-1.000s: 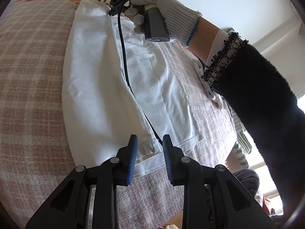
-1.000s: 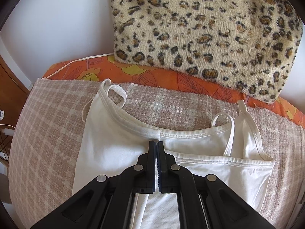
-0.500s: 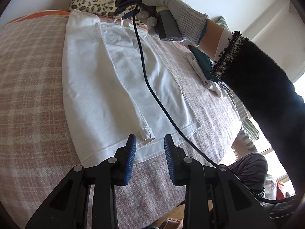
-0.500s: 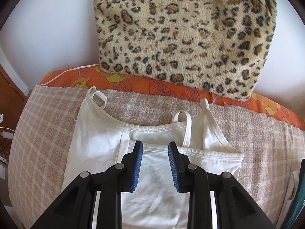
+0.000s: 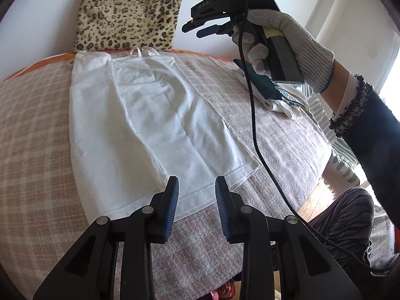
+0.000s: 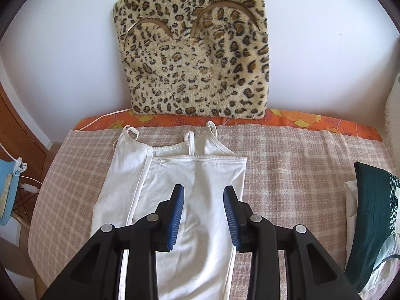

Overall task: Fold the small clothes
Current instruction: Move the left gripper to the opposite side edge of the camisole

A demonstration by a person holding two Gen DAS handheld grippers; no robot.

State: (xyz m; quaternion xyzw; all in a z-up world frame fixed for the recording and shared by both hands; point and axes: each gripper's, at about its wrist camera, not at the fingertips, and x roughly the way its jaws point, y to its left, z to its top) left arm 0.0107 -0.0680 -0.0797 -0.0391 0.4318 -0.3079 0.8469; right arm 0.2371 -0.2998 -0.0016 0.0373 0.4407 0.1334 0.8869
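A white strappy top (image 5: 140,125) lies flat on the checked blanket (image 5: 32,130), its right side folded lengthwise over the middle; it also shows in the right wrist view (image 6: 190,187). My left gripper (image 5: 196,190) is open and empty, just above the top's bottom hem. My right gripper (image 6: 203,200) is open and empty, raised above the top's upper half; in the left wrist view it (image 5: 200,26) hangs in the air, held by a gloved hand, clear of the cloth.
A leopard-print cushion (image 6: 197,57) leans on the wall behind the top. A pile of other clothes, dark green and white (image 6: 372,215), lies to the right. The right gripper's black cable (image 5: 252,115) hangs over the blanket. The bed edge is on the right.
My right gripper opened, let go of the top's folded edge and rose away from it. My left gripper drew back a little toward the hem, still open.
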